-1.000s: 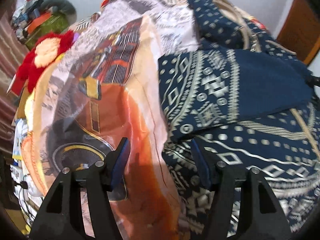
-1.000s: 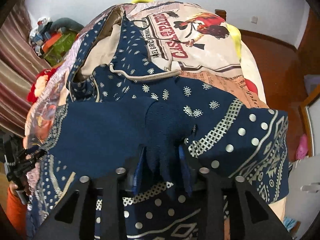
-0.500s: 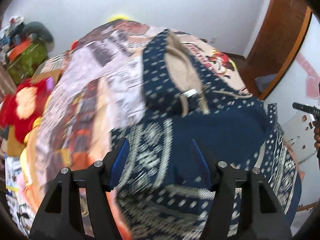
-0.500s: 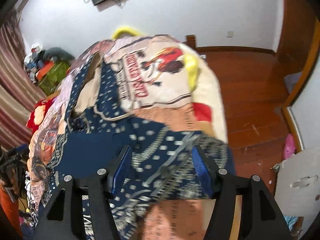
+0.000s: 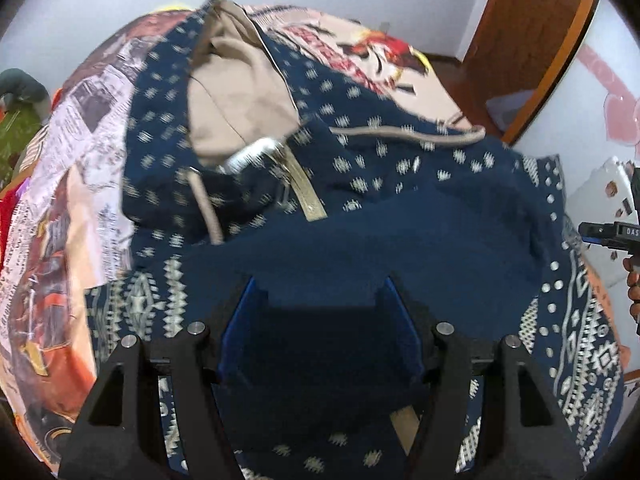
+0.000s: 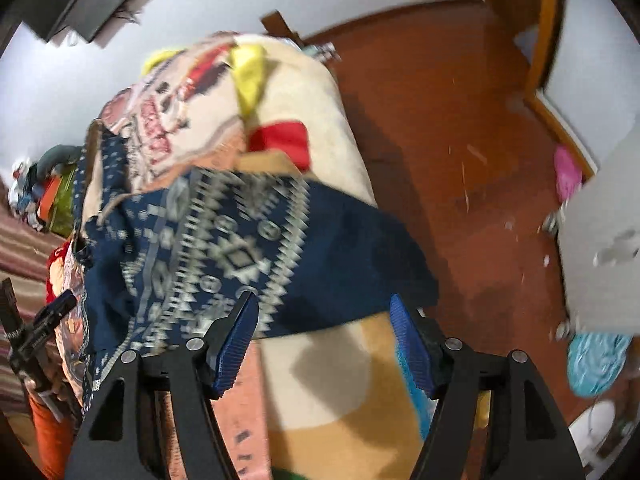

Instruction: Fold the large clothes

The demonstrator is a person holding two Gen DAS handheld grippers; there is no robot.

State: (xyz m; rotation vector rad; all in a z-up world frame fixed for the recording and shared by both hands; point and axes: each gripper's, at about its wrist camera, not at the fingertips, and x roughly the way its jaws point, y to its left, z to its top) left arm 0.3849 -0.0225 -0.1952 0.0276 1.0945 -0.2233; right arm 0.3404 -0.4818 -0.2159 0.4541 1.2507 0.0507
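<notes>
In the left wrist view, a printed satin-like bedspread point(image 5: 80, 168) with newsprint and orange car motifs fills the left edge, smooth and slightly glossy. Spread over it across the centre lies the navy hooded garment with cream geometric knit patterns point(image 5: 400, 208), soft and thick. Its hood sits at upper centre, open to a plain beige lining point(image 5: 236, 92), with a flat beige drawstring point(image 5: 404, 133) curving to the right and a metallic zip pull point(image 5: 252, 154) near the collar. A folded, plain navy panel lies at mid-frame, with bands of diamonds and dots at lower left and far right. The left gripper point(image 5: 320, 312), black angular arms with ribbed blue pads, stands about halfway apart at bottom centre, over the plain panel, and nothing is pinched between the pads. At the right edge, a hand point(image 5: 632, 284) holds the other tool.

In the right wrist view, striped curtain fabric point(image 6: 24, 248) runs along the left edge. The garment is bunched at centre left, its patterned sleeve or hem blurred, draping over the side of the fleecy cream blanket with a red and yellow cartoon print point(image 6: 328, 128). The right gripper point(image 6: 324, 336) at lower centre has just been opening. Its blue ribbed pads are now well apart with no cloth between them, only the blanket's cream and tan below. Polished reddish wooden floor point(image 6: 460, 120) fills the upper right, and a turquoise bundle point(image 6: 596, 360) lies at lower right.
</notes>
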